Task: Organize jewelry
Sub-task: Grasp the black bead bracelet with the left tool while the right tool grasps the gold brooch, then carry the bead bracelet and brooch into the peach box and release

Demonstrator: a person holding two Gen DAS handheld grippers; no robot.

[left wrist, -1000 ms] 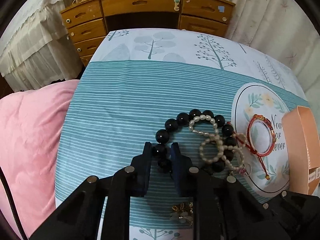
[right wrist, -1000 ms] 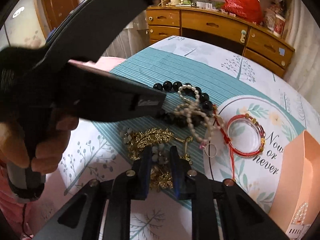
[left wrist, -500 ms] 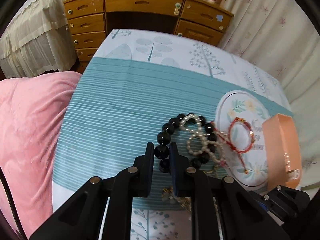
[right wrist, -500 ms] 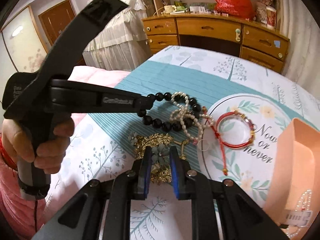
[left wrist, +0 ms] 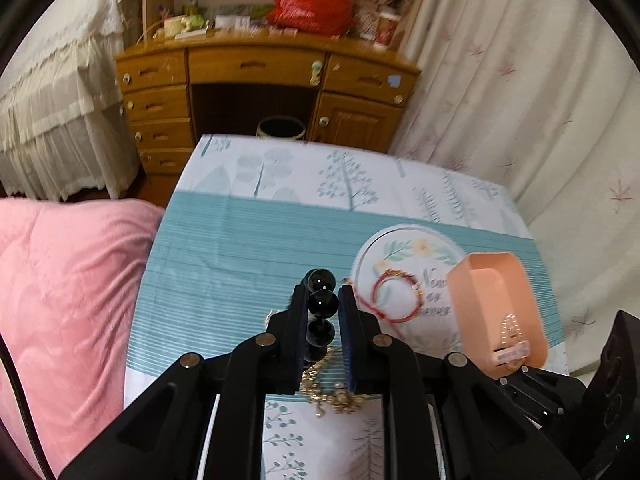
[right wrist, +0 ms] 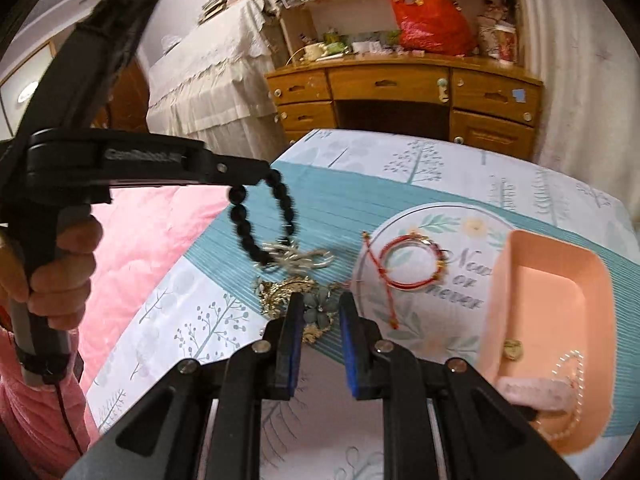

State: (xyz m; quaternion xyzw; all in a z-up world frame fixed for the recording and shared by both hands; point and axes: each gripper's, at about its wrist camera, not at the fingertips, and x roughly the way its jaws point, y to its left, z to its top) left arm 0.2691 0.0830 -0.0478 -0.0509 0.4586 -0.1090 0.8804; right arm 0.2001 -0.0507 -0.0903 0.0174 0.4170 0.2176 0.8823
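Your left claw [left wrist: 323,305] gripped the shiny black round-bead bracelet [right wrist: 264,219], lifted above the striped counter [left wrist: 248,240]; your right claw [right wrist: 320,309] hung open.

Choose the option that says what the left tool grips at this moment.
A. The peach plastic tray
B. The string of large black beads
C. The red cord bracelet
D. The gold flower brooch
B: the left tool is clamped on the string of large black beads, which hangs lifted above the striped teal tablecloth, while the red cord bracelet lies on the cloth.
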